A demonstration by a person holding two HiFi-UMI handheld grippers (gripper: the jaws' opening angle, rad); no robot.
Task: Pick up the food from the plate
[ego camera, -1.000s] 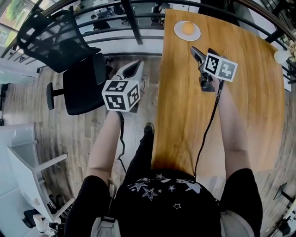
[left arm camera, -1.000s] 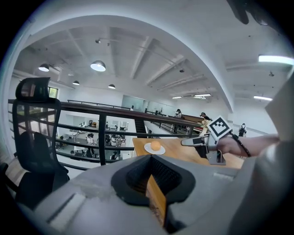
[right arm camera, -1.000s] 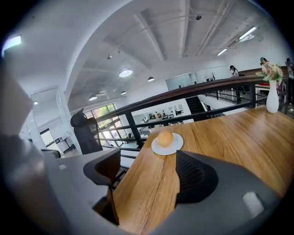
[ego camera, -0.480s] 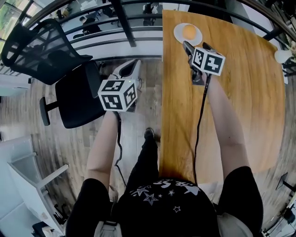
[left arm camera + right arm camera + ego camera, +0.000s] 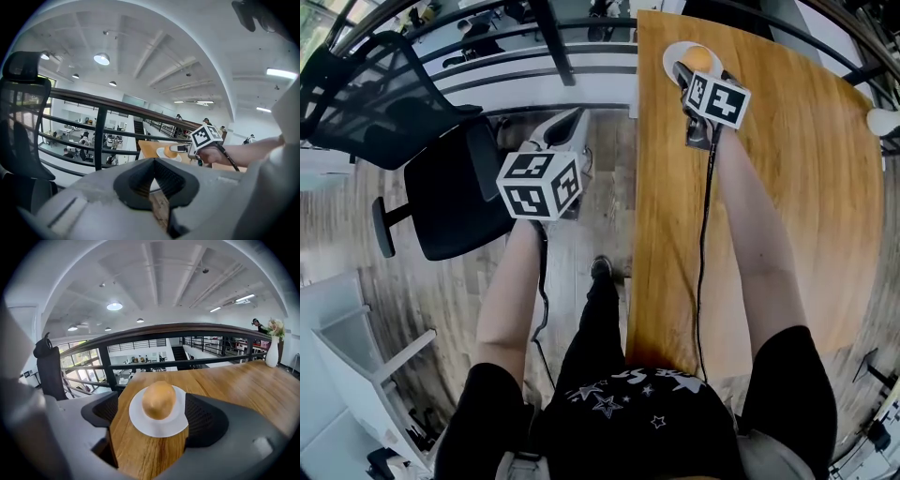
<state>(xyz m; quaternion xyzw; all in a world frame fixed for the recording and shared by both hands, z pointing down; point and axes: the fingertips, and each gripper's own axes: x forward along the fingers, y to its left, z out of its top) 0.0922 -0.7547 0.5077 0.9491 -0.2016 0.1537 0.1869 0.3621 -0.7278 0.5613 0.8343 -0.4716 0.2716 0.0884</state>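
A round orange-brown piece of food (image 5: 158,400) lies on a small white plate (image 5: 159,431) at the far left corner of the wooden table (image 5: 787,187). My right gripper (image 5: 157,417) is low over the plate, its jaws opening, one dark pad on each side of the food without touching it. From the head view the food (image 5: 701,56) shows just past the right gripper (image 5: 698,71) and its marker cube. My left gripper (image 5: 566,124) hangs off the table's left side over the floor, its jaws together and holding nothing.
A black office chair (image 5: 441,187) stands on the wood floor left of the table. A dark railing (image 5: 553,37) runs along the table's far end. A white vase (image 5: 272,352) with flowers stands at the table's right edge.
My right gripper has moved forward along the table until its jaws flank the food on the plate. The left gripper has stayed nearly in place beside the table.
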